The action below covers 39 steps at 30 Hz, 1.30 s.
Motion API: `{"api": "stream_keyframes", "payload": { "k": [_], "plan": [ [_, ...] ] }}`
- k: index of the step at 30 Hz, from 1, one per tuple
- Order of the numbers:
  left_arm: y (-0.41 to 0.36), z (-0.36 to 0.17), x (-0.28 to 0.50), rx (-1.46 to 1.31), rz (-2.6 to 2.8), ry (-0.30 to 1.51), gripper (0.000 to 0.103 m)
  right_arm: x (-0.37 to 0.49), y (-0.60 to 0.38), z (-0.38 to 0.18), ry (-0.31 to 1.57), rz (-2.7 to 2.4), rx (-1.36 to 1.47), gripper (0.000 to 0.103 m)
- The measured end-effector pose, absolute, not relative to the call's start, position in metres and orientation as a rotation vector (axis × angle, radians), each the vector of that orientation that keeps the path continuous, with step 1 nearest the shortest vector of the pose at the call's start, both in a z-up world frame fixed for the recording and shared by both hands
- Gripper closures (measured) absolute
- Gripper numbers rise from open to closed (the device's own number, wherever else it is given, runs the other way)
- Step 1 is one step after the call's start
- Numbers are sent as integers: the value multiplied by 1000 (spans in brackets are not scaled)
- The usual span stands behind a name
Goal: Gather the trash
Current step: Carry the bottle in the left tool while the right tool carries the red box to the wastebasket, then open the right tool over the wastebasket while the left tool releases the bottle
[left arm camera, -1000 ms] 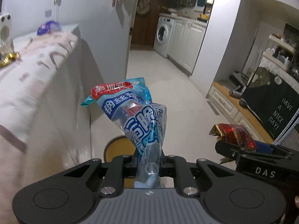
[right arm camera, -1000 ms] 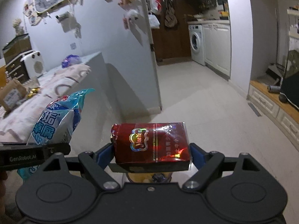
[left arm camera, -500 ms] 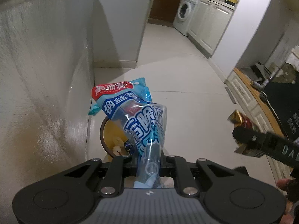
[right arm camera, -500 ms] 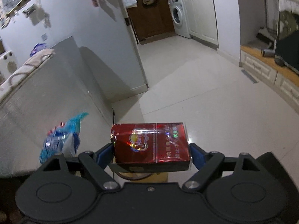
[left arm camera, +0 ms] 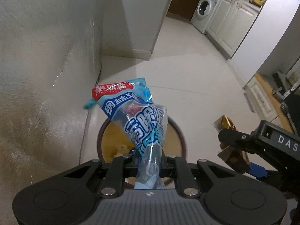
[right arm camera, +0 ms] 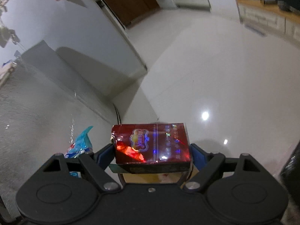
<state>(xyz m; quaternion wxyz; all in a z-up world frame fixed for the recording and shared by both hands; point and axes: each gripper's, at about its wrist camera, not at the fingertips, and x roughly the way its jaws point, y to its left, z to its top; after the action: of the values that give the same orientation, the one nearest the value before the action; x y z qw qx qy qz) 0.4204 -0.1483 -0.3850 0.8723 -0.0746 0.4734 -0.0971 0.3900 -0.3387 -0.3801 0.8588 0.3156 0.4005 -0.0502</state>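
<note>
My left gripper (left arm camera: 150,166) is shut on a crumpled blue-and-white plastic bag (left arm camera: 135,116) with a red label. The bag hangs over a round bin (left arm camera: 175,131) with a dark rim and a yellow inside that holds some scraps. My right gripper (right arm camera: 151,154) is shut on a shiny red carton (right arm camera: 151,144), gripped by its two ends. In the left wrist view that gripper (left arm camera: 243,148) and the red carton (left arm camera: 235,160) hover just right of the bin. Part of the bin (right arm camera: 159,178) shows under the carton in the right wrist view, and the blue bag (right arm camera: 80,146) peeks in at the left.
A pale cloth-draped table side (left arm camera: 37,75) rises at the left, close to the bin. A white wall corner (left arm camera: 142,18) stands behind. Pale tiled floor (left arm camera: 196,78) stretches toward a washing machine (left arm camera: 204,11) and white cabinets (left arm camera: 234,24). Low drawers (left arm camera: 262,101) line the right side.
Both grippers have dropped from tabletop height toward the floor, still holding the bag and the carton. The bin has grown larger and now sits right under them.
</note>
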Motion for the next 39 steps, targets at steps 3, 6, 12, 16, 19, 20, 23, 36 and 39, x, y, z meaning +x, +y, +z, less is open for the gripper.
{"api": "stream_keyframes", "payload": {
  "k": [3,6,12,16,19,20,23,36,39],
  "plan": [
    [-149,-406,437,-137,-196,1002,86,410,-337,-409,893,-82,721,17],
    [-149,-428,451,-162,-207,1011,86,428,-334,-435,953,-76,757,17],
    [-143,-463,469,-160,-209,1012,86,449,-327,-476,1050,-92,723,17],
    [-137,-475,471,-113,-230,1025,86,466,-319,-497,1089,-93,702,17],
    [-131,-481,476,-142,-239,1038,86,479,-310,-504,1093,-68,673,16],
    [-129,-483,477,-150,-241,1040,86,483,-307,-507,1093,-54,675,15],
    [-128,-489,479,-172,-244,1052,86,488,-304,-515,1119,-20,701,4],
    [-142,-502,509,-187,-354,905,85,475,-332,-496,1032,-122,764,1],
    [-145,-520,513,-202,-366,947,85,471,-341,-488,991,-149,800,1]
  ]
}}
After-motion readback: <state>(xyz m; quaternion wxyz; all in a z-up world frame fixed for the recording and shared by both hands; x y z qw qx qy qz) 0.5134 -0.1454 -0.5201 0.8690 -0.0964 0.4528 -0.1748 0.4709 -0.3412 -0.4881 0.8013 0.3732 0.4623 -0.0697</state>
